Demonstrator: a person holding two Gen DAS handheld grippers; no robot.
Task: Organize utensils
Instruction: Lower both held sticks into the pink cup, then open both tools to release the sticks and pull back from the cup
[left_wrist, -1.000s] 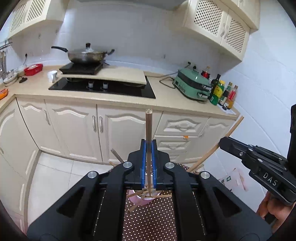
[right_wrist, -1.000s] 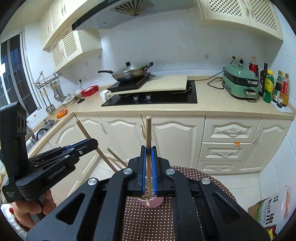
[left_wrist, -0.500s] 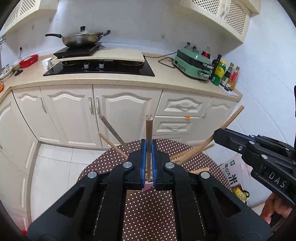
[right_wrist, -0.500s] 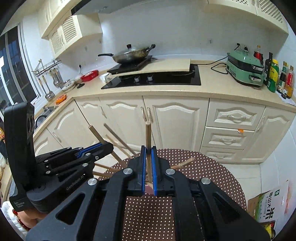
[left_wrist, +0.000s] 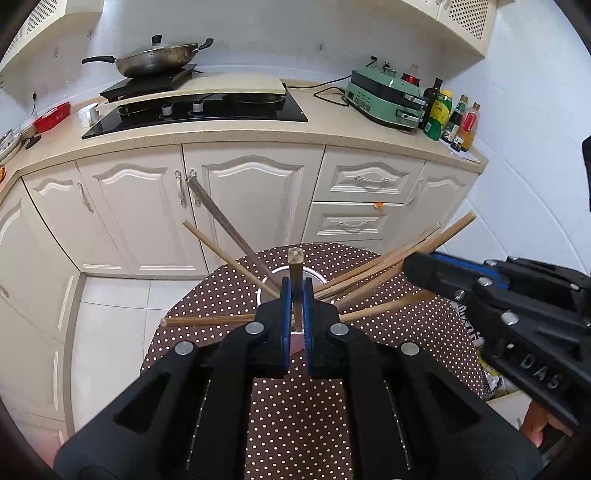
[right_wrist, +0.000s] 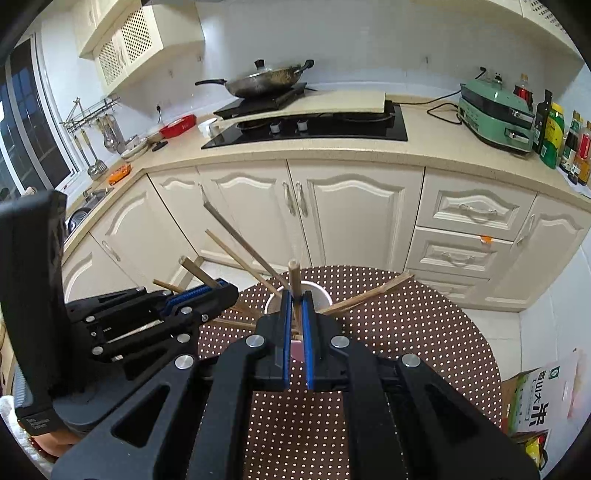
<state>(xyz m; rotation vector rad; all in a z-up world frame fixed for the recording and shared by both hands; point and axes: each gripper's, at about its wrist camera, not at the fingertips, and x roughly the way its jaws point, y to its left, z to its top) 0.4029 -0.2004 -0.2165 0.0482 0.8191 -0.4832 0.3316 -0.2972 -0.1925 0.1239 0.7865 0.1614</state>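
My left gripper (left_wrist: 295, 291) is shut on a wooden chopstick (left_wrist: 295, 267) that stands upright between its blue pads, just above a white-rimmed pink cup (left_wrist: 272, 281). Several more chopsticks (left_wrist: 373, 267) fan out of that cup. My right gripper (right_wrist: 294, 299) is likewise shut on an upright chopstick (right_wrist: 293, 276) over the same cup (right_wrist: 322, 293). Each gripper shows in the other's view: the right gripper (left_wrist: 413, 264) at the right, the left gripper (right_wrist: 226, 290) at the left. The cup's inside is mostly hidden by the fingers.
The cup stands on a round table with a brown polka-dot cloth (left_wrist: 295, 424). Behind it run cream cabinets (left_wrist: 255, 206) and a counter with a black hob (left_wrist: 195, 110), a wok (left_wrist: 159, 62), a green appliance (left_wrist: 384, 98) and bottles (left_wrist: 450, 114). A cardboard box (right_wrist: 539, 398) sits on the floor at right.
Both grippers have sunk toward the table and tipped downward. The cup and its fanned chopsticks now lie right under the held sticks. Both grips stay shut.
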